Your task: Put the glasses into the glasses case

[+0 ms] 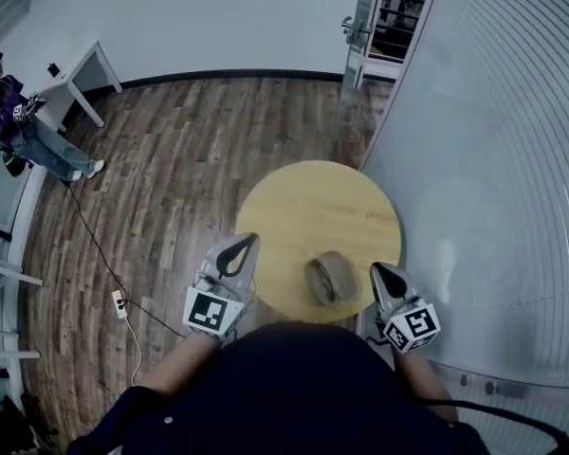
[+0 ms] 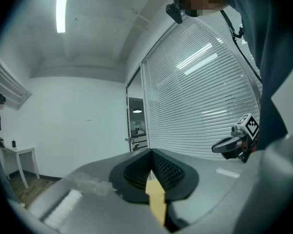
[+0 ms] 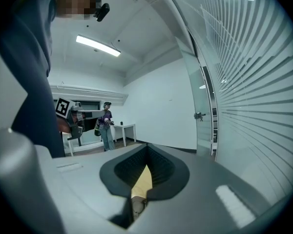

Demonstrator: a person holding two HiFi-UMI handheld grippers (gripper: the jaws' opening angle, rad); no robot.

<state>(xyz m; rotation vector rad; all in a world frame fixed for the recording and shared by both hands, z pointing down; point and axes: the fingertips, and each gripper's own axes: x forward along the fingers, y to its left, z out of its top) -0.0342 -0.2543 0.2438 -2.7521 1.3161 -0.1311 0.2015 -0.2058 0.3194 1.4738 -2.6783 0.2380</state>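
Head view: the case [image 1: 330, 278] lies on the round tabletop [image 1: 303, 197], near its front edge and between the two tongs. It is too small to tell whether it is open or closed. The glasses can't be picked out, so they may be inside it or elsewhere. The left tongs [image 1: 253, 238] are over the left rim. The right tongs [image 1: 376, 267] are at the right rim, just beside the case, and neither touches it. Left gripper view: the left tongs [image 2: 150, 151] are clenched, tips together with nothing between them, and only a strip of tabletop shows below. The right tongs [image 2: 217, 146] are visible across. Right gripper view: the right tongs [image 3: 146, 146] are also clenched and empty. In the gap beneath them is tabletop and a brownish bit, probably the case [image 3: 136, 206]. Risks, as a judgement: the case looks light and sits close to the edge, so a nudge from closed tips could slide it off onto the floor. If it is open with the glasses inside, the same bump could spill them. Clenched tongs pushed in would shove rather than grip. A thin frame could slip from the pads, or bend if squeezed hard. Both gripper views barely show the case, so aiming is poor.
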